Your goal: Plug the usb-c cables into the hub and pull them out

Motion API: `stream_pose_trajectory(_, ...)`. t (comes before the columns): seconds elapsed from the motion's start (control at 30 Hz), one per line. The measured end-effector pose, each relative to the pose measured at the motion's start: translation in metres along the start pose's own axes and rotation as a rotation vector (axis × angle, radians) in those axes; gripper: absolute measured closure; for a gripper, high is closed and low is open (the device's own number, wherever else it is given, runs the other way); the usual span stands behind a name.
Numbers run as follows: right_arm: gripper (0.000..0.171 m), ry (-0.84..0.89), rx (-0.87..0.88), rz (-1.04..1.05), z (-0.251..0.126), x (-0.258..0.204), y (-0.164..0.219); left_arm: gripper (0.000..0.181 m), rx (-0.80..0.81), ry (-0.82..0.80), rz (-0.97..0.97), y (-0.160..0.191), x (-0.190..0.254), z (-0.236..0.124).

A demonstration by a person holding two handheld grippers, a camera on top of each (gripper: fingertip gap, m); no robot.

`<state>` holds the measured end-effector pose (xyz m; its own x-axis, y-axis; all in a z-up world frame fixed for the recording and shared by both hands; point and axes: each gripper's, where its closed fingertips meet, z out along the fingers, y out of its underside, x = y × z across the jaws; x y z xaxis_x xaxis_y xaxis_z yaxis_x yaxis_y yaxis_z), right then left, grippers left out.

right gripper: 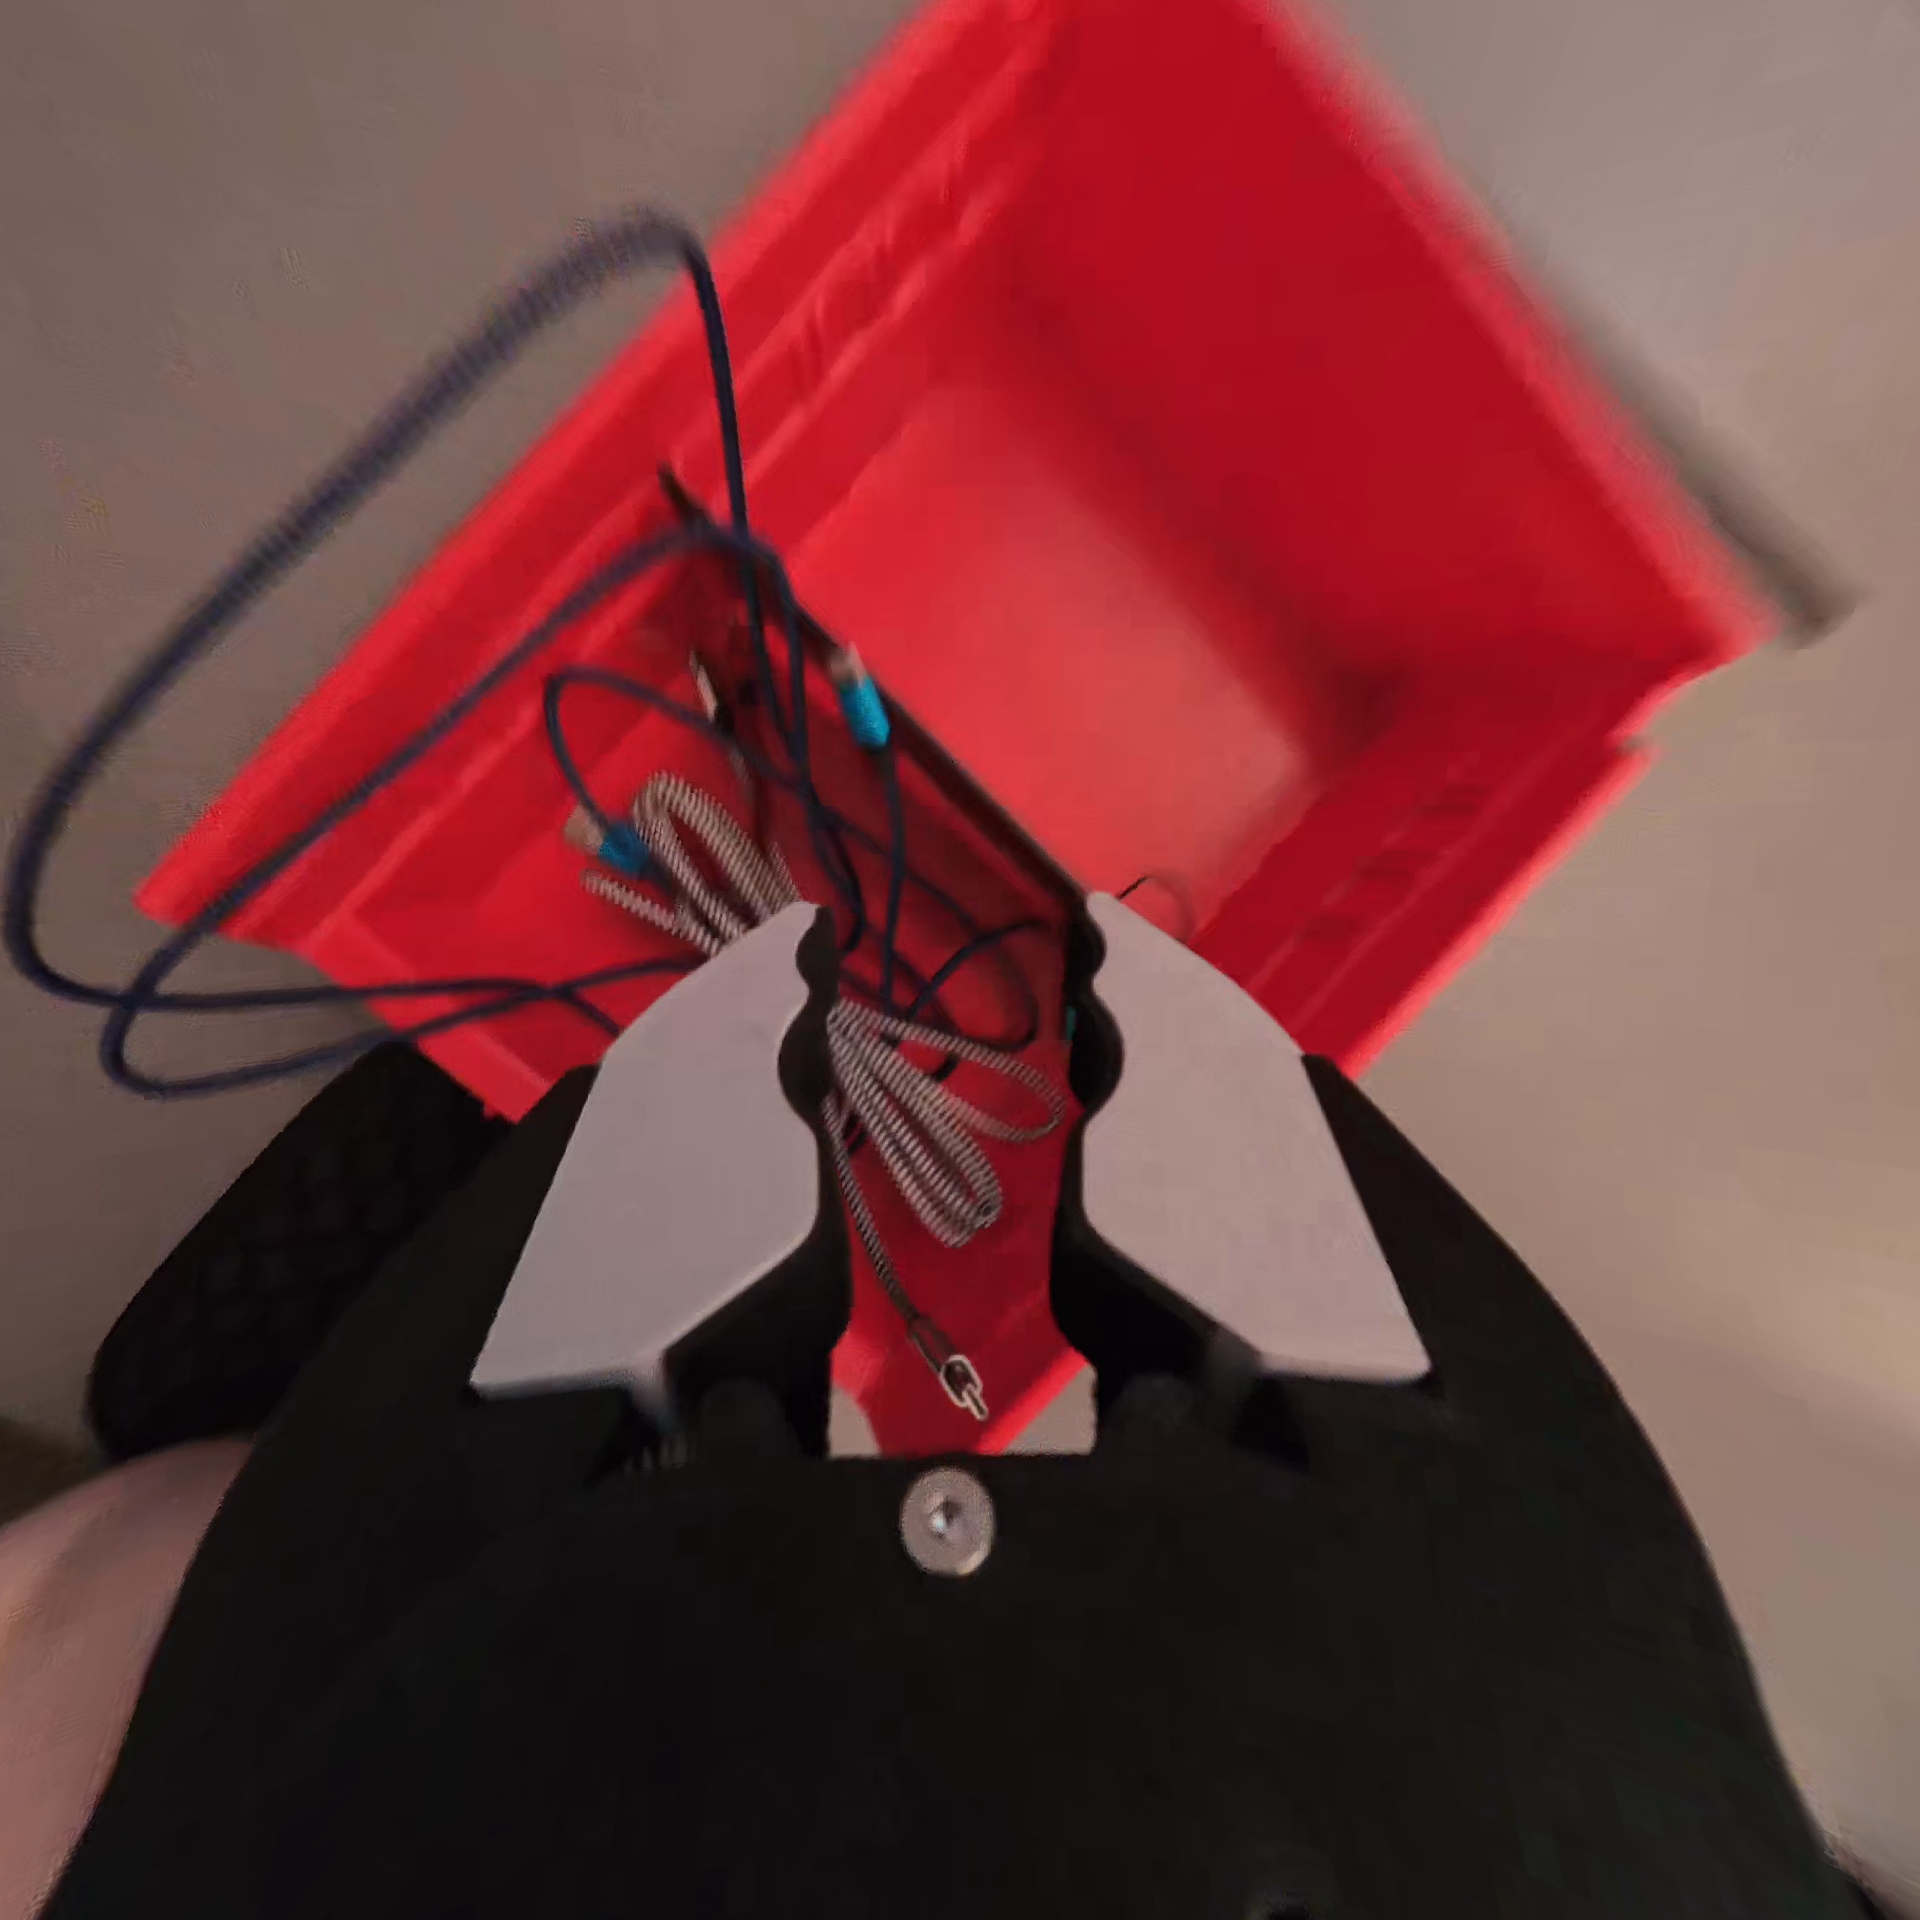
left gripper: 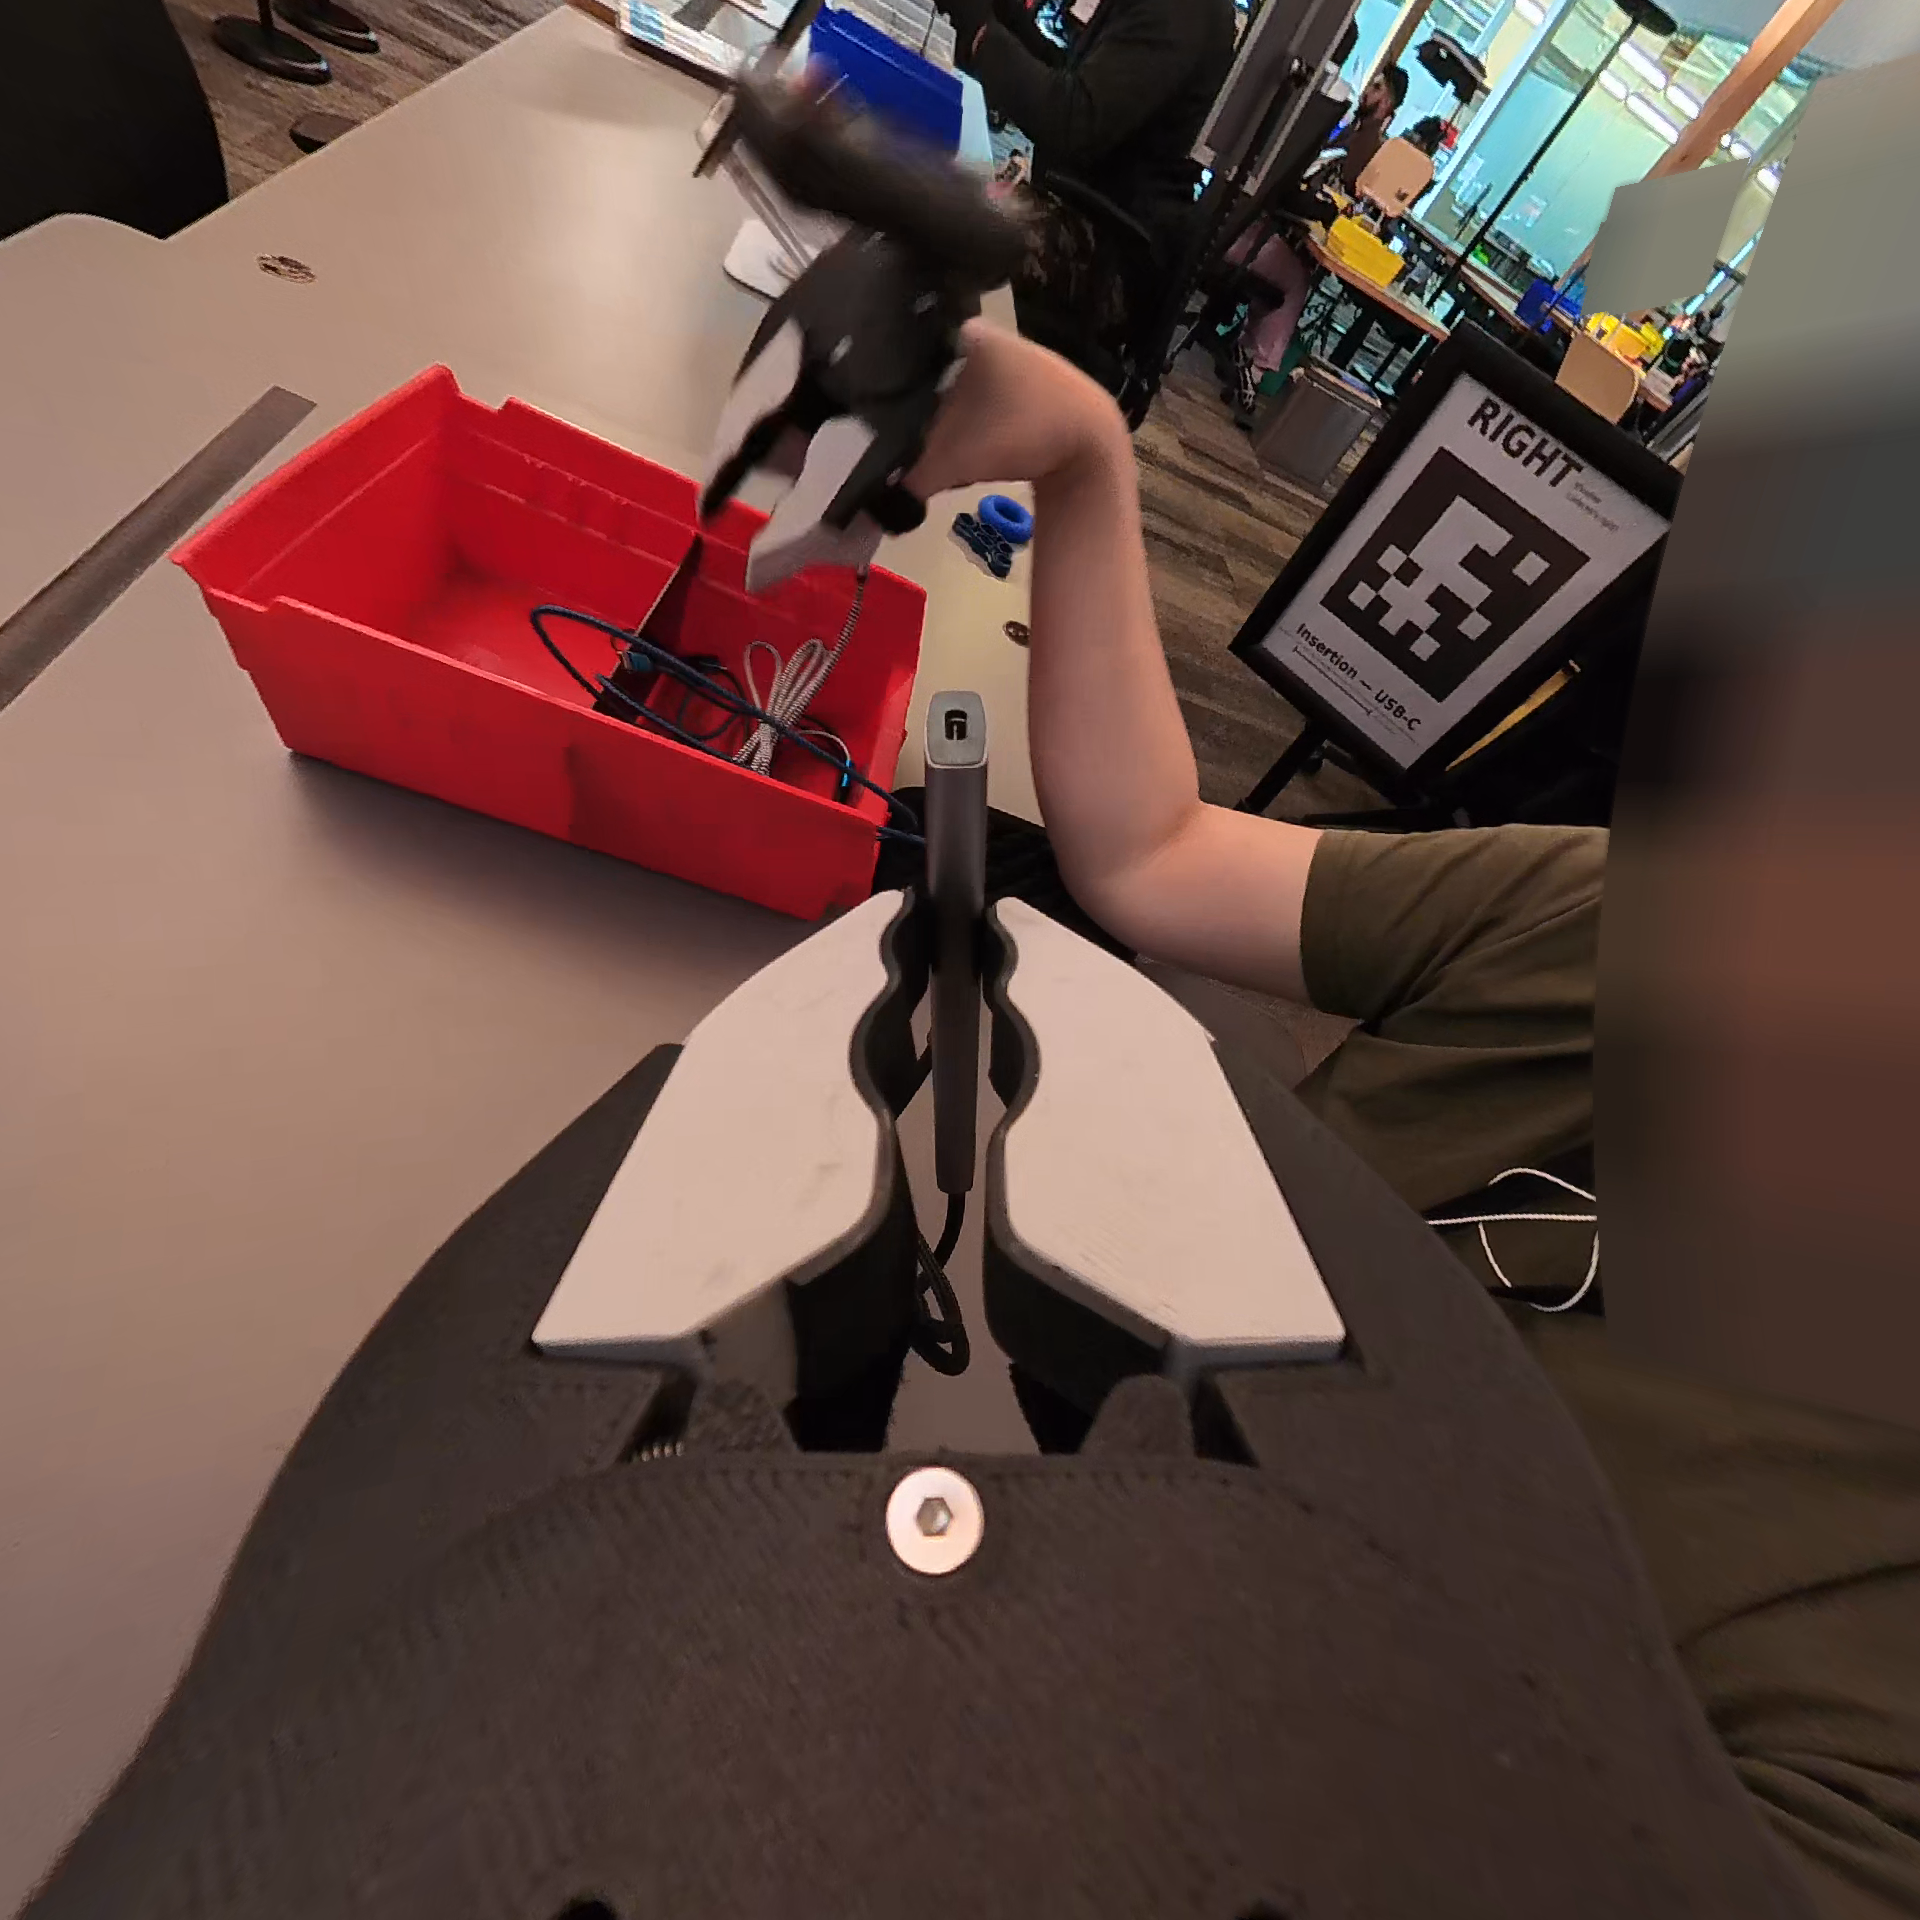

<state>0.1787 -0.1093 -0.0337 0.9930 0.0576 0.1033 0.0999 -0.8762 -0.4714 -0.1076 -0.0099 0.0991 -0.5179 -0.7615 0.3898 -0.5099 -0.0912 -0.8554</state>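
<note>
Left gripper (left gripper: 948, 925) is pinching the hub (left gripper: 954, 831), a slim dark grey bar held edge-on between the 2 fingers, its port end pointing away toward the red bin (left gripper: 436, 665) and its own short lead trailing back between the fingers. Right gripper (right gripper: 951, 914) hangs above the bin's smaller compartment with jaws spread and nothing between them; in the left wrist view it shows blurred (left gripper: 805, 520) over the bin's far side. Judged step: fetching a cable, no plug yet seated in the hub. Candidates in that compartment: a grey-white braided cable (right gripper: 914, 1101) bundled in loops, its metal plug (right gripper: 961, 1387) lying free toward the near corner, and a dark blue braided cable (right gripper: 343, 727) with teal plug sleeves (right gripper: 864, 712), 1 long loop spilling over the bin wall onto the table (right gripper: 208, 312). Next move calls for closing on a plug body rather than the cord, tip left clear and lined up with the hub port. In the way: the 2 cables cross and tangle, so lifting one may drag the other; the divider wall (right gripper: 966, 810) stands just beside the right finger. Nearby: a blue ring-shaped object (left gripper: 997, 525) behind the bin, a framed marker sign (left gripper: 1455, 561) on the floor.
</note>
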Motion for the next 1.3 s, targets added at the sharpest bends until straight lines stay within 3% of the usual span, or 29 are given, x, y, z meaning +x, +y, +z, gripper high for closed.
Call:
stream_pose_trajectory(0.1, 0.126, 0.131, 0.294, -0.164, -0.043, -0.018, -0.064, 0.173, 0.010, -0.006, -0.014, -0.001, -0.003, 0.000)
stream_pose_trajectory(0.17, 0.126, 0.112, 0.549, -0.323, -0.073, -0.060, -0.112, 0.173, 0.024, -0.008, -0.028, -0.003, -0.005, 0.000)
stream_pose_trajectory(0.27, 0.126, -0.132, 0.957, -0.516, -0.117, -0.151, -0.162, 0.173, 0.043, -0.010, -0.047, -0.005, -0.009, -0.001)
stream_pose_trajectory(0.33, 0.127, -0.318, 1.140, -0.524, -0.132, -0.196, -0.179, 0.173, 0.054, -0.009, -0.052, -0.006, -0.010, -0.002)
stream_pose_trajectory(0.47, 0.129, -0.634, 1.019, -0.400, -0.101, -0.240, -0.192, 0.173, 0.062, -0.017, -0.043, -0.008, -0.010, -0.003)
stream_pose_trajectory(0.57, 0.139, -0.769, 0.910, -0.316, -0.077, -0.252, -0.195, 0.173, 0.062, -0.028, -0.028, -0.008, -0.009, -0.006)
stream_pose_trajectory(0.7, 0.147, -0.946, 0.860, -0.243, -0.072, -0.264, -0.195, 0.173, 0.078, -0.048, -0.016, -0.011, -0.009, -0.011)
stream_pose_trajectory(0.87, 0.161, -0.991, 0.853, -0.226, -0.067, -0.269, -0.196, 0.173, 0.092, -0.069, -0.015, -0.013, -0.013, -0.015)
stream_pose_trajectory(1.1, 0.162, -1.019, 0.968, -0.146, -0.082, -0.259, -0.206, 0.168, 0.199, -0.048, -0.036, -0.026, -0.011, -0.020)
stream_pose_trajectory(1.17, 0.163, -1.001, 0.994, -0.128, -0.083, -0.253, -0.208, 0.156, 0.157, -0.048, -0.067, -0.019, -0.014, -0.018)
stream_pose_trajectory(1.3, 0.163, -0.995, 1.004, -0.113, -0.082, -0.248, -0.209, 0.153, 0.102, -0.005, -0.088, -0.011, -0.018, -0.006)
